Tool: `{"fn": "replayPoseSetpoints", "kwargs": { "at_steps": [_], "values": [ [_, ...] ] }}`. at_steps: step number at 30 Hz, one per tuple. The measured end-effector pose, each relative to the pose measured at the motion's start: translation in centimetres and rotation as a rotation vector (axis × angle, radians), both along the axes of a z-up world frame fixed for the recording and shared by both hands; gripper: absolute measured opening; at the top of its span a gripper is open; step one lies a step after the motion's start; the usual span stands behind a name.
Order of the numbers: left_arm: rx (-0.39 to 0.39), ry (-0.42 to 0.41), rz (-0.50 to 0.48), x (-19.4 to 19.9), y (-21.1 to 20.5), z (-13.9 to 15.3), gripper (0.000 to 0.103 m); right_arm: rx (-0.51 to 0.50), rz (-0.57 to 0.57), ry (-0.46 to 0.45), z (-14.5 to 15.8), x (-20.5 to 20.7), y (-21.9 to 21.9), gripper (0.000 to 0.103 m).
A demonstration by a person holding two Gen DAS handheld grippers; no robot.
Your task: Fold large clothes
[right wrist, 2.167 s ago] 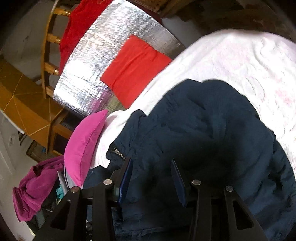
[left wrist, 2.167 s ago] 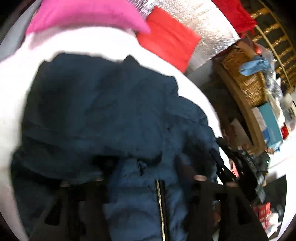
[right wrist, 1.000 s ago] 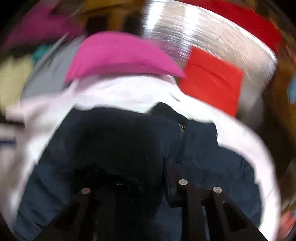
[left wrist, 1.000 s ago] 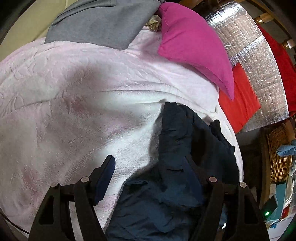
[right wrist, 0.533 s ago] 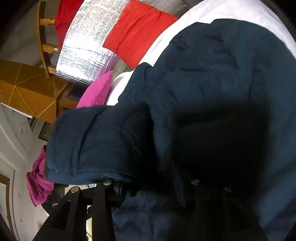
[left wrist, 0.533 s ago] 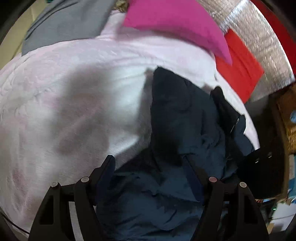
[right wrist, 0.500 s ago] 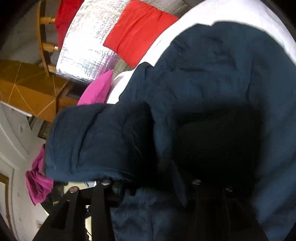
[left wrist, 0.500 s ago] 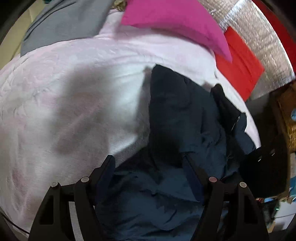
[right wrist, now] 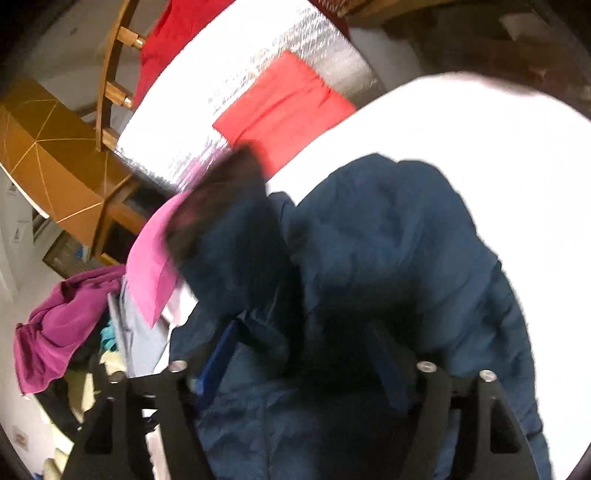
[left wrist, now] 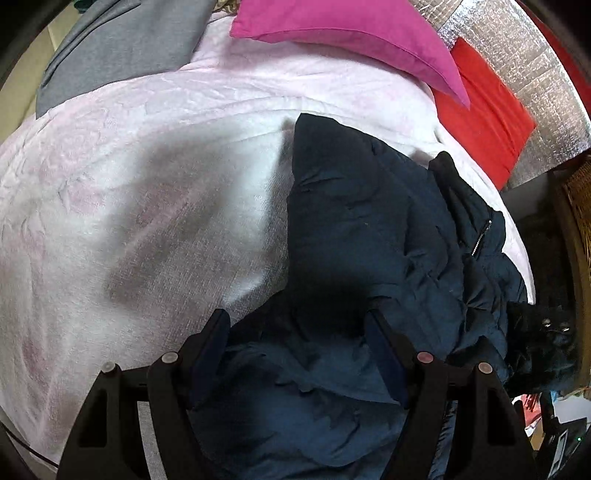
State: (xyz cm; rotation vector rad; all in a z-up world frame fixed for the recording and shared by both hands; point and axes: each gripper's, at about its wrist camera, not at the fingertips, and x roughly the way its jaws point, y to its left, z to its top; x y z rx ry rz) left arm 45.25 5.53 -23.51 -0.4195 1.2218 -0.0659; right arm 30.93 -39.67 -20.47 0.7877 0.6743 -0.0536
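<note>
A dark navy padded jacket [left wrist: 369,240] lies crumpled on a pale pink bedspread [left wrist: 129,184]; a zipper pull shows on its right side. My left gripper [left wrist: 299,332] is open, its fingers straddling the jacket's near edge. In the right wrist view the same jacket [right wrist: 406,240] fills the middle, with a raised, blurred fold at its left. My right gripper [right wrist: 306,343] is open over the jacket, with fabric lying between the fingers.
A magenta pillow [left wrist: 351,33], a red cushion [left wrist: 484,110] and a silver foil panel [left wrist: 517,44] lie beyond the jacket. A grey garment [left wrist: 118,48] lies at the far left. A wicker basket [left wrist: 580,192] stands right of the bed. More clothes [right wrist: 55,332] are piled beside the bed.
The right gripper has opened and let go of the jacket fold it held up; the fold is dropping. The left gripper has stayed open and shifted slightly.
</note>
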Motion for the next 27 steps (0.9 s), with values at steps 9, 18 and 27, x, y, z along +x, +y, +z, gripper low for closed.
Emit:
{"fn": "replayPoseSetpoints", "kwargs": {
  "at_steps": [9, 18, 27],
  "values": [
    [-0.007, 0.004, 0.013, 0.0, 0.7, 0.0, 0.075, 0.324, -0.105, 0.036, -5.8, 3.2, -5.6, 0.050],
    [0.016, -0.001, 0.000, 0.3, 0.1, 0.0, 0.075, 0.054, -0.122, -0.010, -2.8, 0.9, -3.8, 0.014],
    [0.007, -0.005, 0.013, 0.5, 0.5, 0.1, 0.075, -0.035, -0.128, 0.031, -0.4, -0.7, -5.0, 0.044]
  ]
}}
